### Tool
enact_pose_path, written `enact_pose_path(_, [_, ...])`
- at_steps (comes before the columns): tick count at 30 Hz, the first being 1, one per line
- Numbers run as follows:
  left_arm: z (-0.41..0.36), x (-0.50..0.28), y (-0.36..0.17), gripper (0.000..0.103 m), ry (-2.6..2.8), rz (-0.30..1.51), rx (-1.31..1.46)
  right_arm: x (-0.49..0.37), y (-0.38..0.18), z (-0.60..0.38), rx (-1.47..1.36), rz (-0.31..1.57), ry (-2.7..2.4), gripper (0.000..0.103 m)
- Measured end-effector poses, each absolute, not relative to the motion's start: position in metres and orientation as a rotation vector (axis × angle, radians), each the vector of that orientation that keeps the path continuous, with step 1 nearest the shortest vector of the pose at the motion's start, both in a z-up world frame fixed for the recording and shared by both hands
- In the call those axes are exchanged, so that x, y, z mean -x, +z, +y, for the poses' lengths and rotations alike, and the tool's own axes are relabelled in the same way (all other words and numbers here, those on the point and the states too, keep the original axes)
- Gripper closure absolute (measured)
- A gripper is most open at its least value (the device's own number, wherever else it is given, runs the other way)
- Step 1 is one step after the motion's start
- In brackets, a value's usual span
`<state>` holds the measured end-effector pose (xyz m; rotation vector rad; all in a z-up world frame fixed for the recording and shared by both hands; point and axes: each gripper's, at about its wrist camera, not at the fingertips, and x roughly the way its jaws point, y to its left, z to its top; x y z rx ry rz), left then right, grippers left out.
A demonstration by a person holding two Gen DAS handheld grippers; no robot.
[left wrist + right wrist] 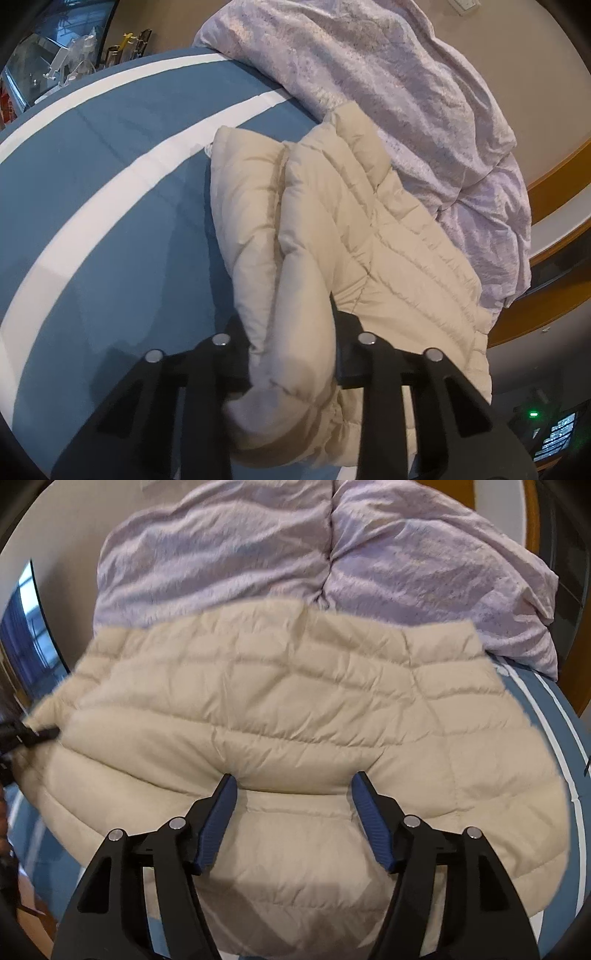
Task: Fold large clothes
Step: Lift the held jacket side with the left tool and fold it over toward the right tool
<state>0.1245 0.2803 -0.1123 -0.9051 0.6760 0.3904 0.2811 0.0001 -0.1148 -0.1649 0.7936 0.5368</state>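
A cream quilted puffer jacket (pixel 369 229) lies on a blue bed sheet with white stripes (pixel 110 184). My left gripper (pixel 286 314) is shut on a thick fold of the jacket at its near edge, and the fabric bulges between the black fingers. In the right wrist view the jacket (pixel 295 701) spreads wide across the bed. My right gripper (pixel 294 779) stands open just over its near part, the blue pads (pixel 218 819) apart with nothing pinched. The left gripper's tip (pixel 40 734) shows at that view's left edge, holding the jacket's corner.
A crumpled lilac duvet (pixel 369 66) is heaped behind the jacket, also seen as the duvet (pixel 221 561) in the right wrist view. Cluttered shelving (pixel 74 55) stands beyond the bed's far left. A wooden edge (pixel 554 177) runs on the right.
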Motion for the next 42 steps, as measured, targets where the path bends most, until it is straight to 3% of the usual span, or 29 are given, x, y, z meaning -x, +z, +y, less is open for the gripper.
enact_pose_path(9, [0.274, -0.123, -0.082, 0.082, 0.301, 0.59, 0.897, -0.286, -0.132, 0.008, 0.201, 0.821, 0.518, 0.036])
enact_pose_path(23, [0.214, -0.142, -0.004, 0.082, -0.01, 0.413, 0.884, -0.29, -0.134, 0.006, 0.187, 0.839, 0.528, 0.036])
enact_pose_path(31, [0.158, -0.182, 0.013, 0.082, -0.166, 0.433, 0.868, -0.292, -0.134, 0.002, 0.16, 0.845, 0.545, 0.036])
enact_pose_path(42, [0.088, -0.248, -0.01, 0.082, -0.326, 0.551, 0.908, -0.297, -0.133, -0.011, 0.1, 0.848, 0.587, 0.036])
